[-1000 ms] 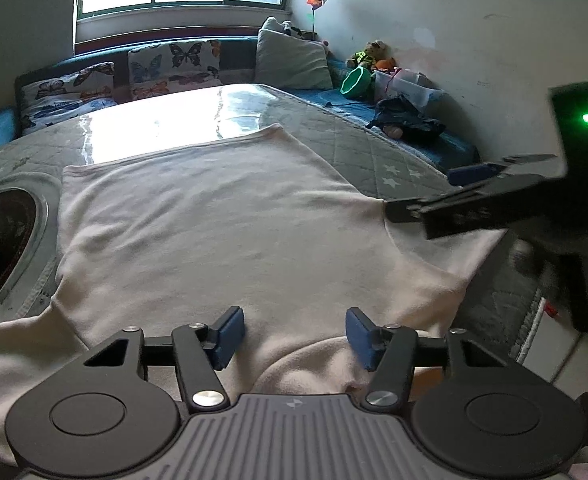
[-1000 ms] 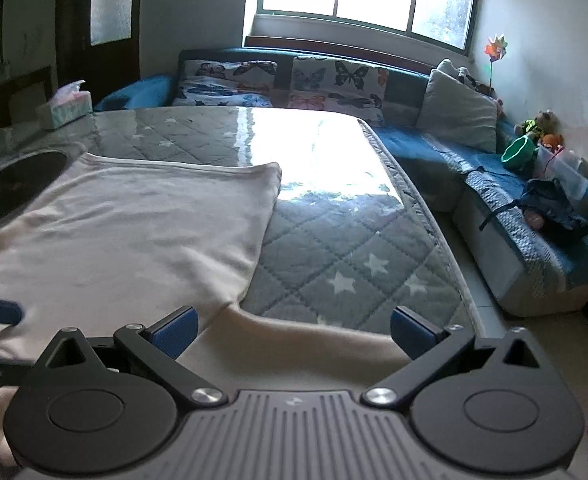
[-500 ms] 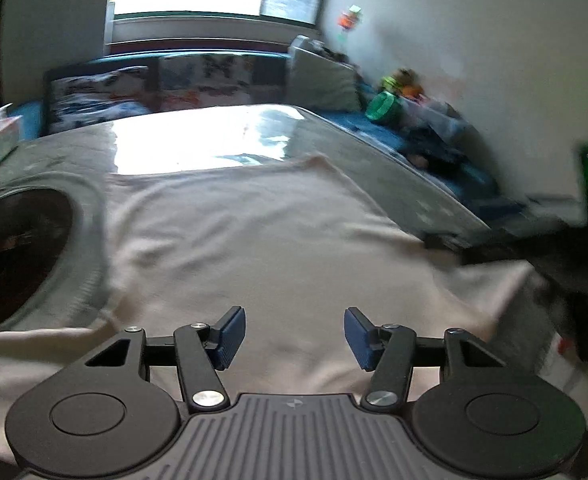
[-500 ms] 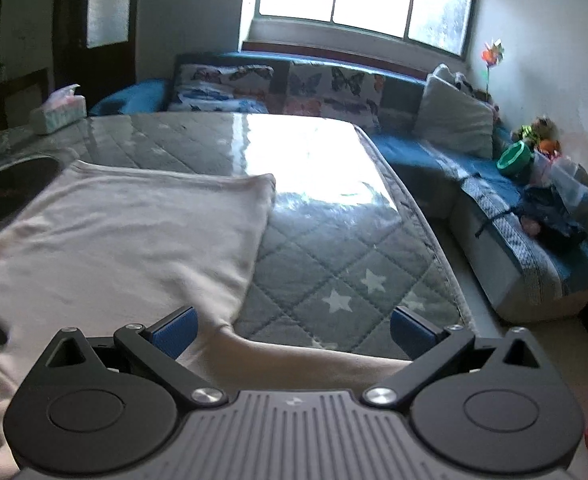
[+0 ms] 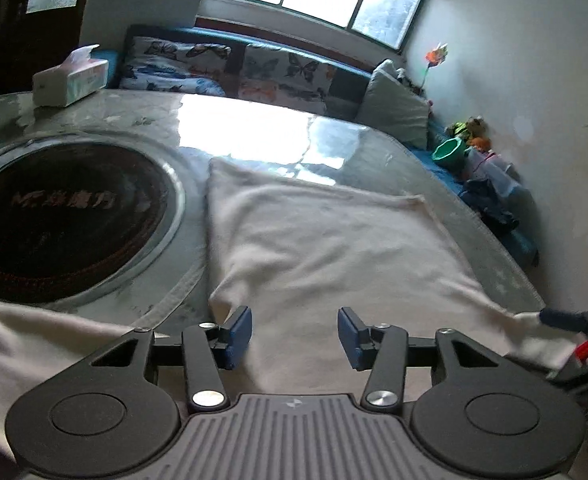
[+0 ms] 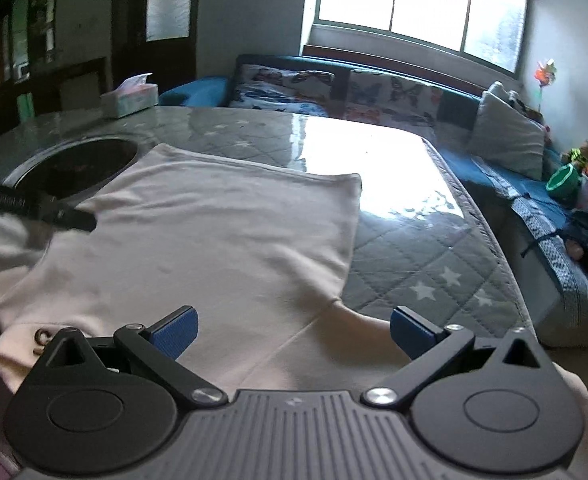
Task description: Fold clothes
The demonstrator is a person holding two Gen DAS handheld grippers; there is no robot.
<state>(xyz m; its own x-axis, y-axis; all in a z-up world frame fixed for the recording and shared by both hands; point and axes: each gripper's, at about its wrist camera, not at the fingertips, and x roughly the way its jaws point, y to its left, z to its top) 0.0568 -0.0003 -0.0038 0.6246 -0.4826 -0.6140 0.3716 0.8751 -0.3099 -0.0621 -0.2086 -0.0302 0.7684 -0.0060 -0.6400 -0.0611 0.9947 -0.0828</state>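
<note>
A cream long-sleeved garment (image 5: 326, 240) lies spread flat on the quilted grey table cover, hem at the far end; it also shows in the right wrist view (image 6: 221, 236). My left gripper (image 5: 294, 336) is open and empty, low over the garment's near left side, beside the left sleeve (image 5: 25, 340). My right gripper (image 6: 291, 330) is open wide and empty over the right shoulder, where the right sleeve (image 6: 334, 356) branches off. The right gripper's tip (image 5: 566, 320) appears at the right edge of the left wrist view; the left gripper's finger (image 6: 33, 208) appears at the left of the right wrist view.
A dark round inset (image 5: 57, 216) sits in the table left of the garment. A tissue box (image 5: 69, 76) stands at the far left corner. A blue bench with cushions (image 6: 506, 140), a green bowl (image 6: 562, 180) and toys runs along the far and right sides. The table's right edge (image 6: 494, 248) drops off.
The left gripper has swung left towards the left sleeve and the round inset. The right gripper has moved slightly left over the right shoulder. Both stayed open.
</note>
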